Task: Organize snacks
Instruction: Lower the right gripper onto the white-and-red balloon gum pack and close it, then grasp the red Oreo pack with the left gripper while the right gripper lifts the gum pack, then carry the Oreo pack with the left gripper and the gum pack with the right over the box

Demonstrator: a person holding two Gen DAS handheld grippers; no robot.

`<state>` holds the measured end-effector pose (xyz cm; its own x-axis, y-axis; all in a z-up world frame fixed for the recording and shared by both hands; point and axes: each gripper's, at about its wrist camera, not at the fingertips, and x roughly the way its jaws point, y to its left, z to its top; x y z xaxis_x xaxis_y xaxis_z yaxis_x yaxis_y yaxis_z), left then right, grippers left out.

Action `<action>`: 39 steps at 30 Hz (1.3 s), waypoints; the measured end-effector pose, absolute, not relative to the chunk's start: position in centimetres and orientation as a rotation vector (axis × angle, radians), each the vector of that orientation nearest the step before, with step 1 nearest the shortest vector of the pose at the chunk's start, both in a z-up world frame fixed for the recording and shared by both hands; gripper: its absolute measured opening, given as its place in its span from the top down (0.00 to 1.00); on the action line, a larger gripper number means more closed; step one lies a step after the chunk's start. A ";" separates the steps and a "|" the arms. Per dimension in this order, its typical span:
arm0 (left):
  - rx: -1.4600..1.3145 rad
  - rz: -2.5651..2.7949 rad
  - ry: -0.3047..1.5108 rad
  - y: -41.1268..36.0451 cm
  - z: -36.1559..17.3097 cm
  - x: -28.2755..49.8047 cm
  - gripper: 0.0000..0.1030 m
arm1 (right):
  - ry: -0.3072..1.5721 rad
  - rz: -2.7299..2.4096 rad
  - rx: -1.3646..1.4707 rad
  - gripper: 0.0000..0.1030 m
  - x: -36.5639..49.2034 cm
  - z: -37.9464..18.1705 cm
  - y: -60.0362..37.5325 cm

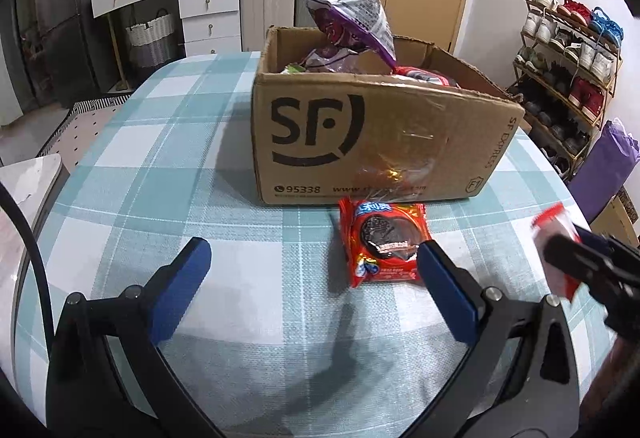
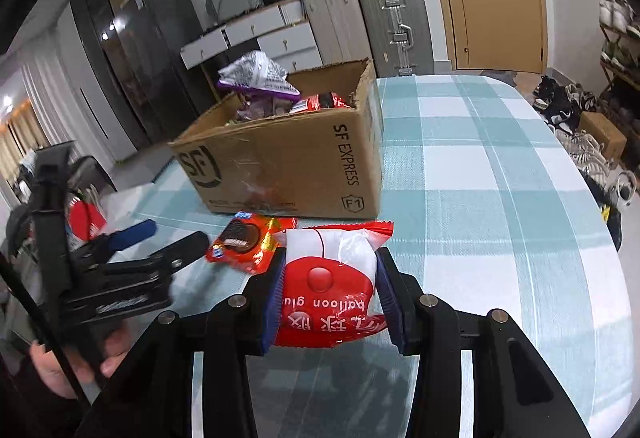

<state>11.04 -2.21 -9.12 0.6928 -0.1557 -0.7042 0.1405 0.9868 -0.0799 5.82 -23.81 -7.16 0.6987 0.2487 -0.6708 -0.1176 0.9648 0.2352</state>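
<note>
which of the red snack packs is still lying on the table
The red cookie pack in front of the cardboard box; the red-and-white packet is clamped in the right tool.

Red-and-white packet (image 2: 326, 290), "balloon glue" printed on it, white top with a crimped red edge: clamped between two blue pads, off the tablecloth, label upside down to the right wrist camera. Red cookie pack (image 1: 382, 244) with a black sandwich cookie pictured lies flat on the checked cloth, just in front of the cardboard box (image 1: 372, 134). Box is open-topped, "SF" logo on its side, upright on the table, holding a purple-and-silver bag (image 1: 352, 18) sticking up above the rim and a red pack (image 1: 426, 76) beside it.
</note>
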 end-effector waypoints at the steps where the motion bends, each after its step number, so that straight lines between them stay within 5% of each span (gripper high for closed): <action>1: -0.023 -0.168 0.791 -2.4 -9.2 11.1 0.01 | 0.768 0.205 0.177 0.58 5.2 -7.2 -23.9; 25: 0.036 -0.146 0.926 -7.5 -12.4 15.7 0.02 | 0.734 0.203 0.284 0.58 2.9 -6.7 -25.8; 29: -0.036 -0.172 0.947 -6.8 -12.4 16.2 0.21 | 0.737 0.205 0.288 0.58 3.0 -6.7 -25.8; 32: -0.035 -0.207 0.942 -6.9 -12.1 16.3 0.45 | 0.741 0.207 0.291 0.58 3.1 -6.9 -25.8; 39: 0.011 -0.245 0.912 -7.5 -11.8 15.9 0.54 | 0.759 0.182 0.290 0.58 3.4 -7.6 -26.4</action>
<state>15.88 -7.49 -11.82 0.5862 -0.2057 -0.7836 0.2152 0.9720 -0.0941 3.44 -26.36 -7.65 0.7126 0.2659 -0.6492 -0.0581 0.9446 0.3231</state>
